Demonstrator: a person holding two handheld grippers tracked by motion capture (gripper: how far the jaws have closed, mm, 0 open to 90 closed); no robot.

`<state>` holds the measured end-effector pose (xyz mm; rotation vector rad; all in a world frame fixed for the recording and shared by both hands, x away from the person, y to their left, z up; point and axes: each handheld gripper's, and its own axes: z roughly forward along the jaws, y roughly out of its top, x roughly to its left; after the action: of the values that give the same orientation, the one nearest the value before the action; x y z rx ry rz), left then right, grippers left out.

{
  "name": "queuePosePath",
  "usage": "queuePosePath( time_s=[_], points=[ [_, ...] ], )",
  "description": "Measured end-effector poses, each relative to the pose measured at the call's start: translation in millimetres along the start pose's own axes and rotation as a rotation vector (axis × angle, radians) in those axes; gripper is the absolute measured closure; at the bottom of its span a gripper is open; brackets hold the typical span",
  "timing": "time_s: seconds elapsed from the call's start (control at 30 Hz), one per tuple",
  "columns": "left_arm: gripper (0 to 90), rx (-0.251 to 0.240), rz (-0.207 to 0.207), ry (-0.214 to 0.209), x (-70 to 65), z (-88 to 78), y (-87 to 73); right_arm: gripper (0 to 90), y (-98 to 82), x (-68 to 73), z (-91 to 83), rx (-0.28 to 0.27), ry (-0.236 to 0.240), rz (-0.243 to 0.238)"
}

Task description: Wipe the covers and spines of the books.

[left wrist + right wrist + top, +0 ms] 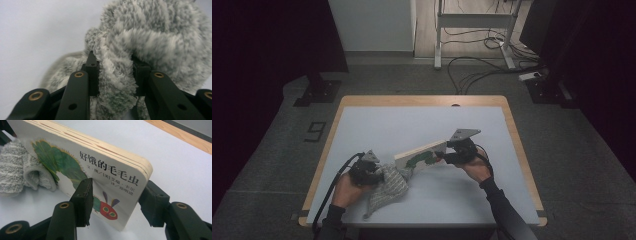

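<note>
The left gripper was clamped on a fluffy grey cloth at the near left of the table. The right gripper squeezed a picture book, tilted up beside the cloth.

I see dark long sleeves on both forearms. My left black claw shows matte jaw links with brass-ringed pivot holes; the right black claw matches, topped by a grey three-cornered plate. Black cable trails off the left.
</note>
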<state>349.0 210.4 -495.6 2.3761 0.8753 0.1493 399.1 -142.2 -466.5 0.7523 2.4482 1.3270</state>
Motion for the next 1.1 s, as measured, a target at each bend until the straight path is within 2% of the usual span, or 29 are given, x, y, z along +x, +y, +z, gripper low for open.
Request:
queuePosePath(
  time_s=[0.13, 0.23, 0.4, 0.57, 0.83, 1.1],
  points=[
    [65.6, -0.038, -0.028, -0.024, 2.9, 3.8, -4.1, 46.2, -0.5, 0.7, -0.2, -0.003, -0.004, 0.002],
    [67.0, -0.05, -0.018, -0.001, -0.8, 1.1, -3.5, 46.2, -0.2, 1.0, -0.2, 0.0, -0.006, 0.003],
    [69.0, -0.098, -0.02, 0.022, -4.9, -11.6, 0.7, 46.1, 0.1, 1.2, -0.4, 0.003, -0.006, 0.001],
    [69.3, -0.128, 0.006, 0.026, -6.3, -24.7, 4.9, 46.1, -0.5, 1.5, -0.5, -0.001, -0.007, -0.002],
    [69.8, -0.198, 0.013, 0.001, -8.0, -44.7, 13.5, 45.9, -0.8, 2.0, -0.9, -0.001, -0.007, -0.004],
    [70.0, -0.212, 0.069, 0.027, -17.9, -61.9, 32.6, 45.9, -1.1, 2.1, -1.2, -0.002, -0.007, -0.003]
  ],
)
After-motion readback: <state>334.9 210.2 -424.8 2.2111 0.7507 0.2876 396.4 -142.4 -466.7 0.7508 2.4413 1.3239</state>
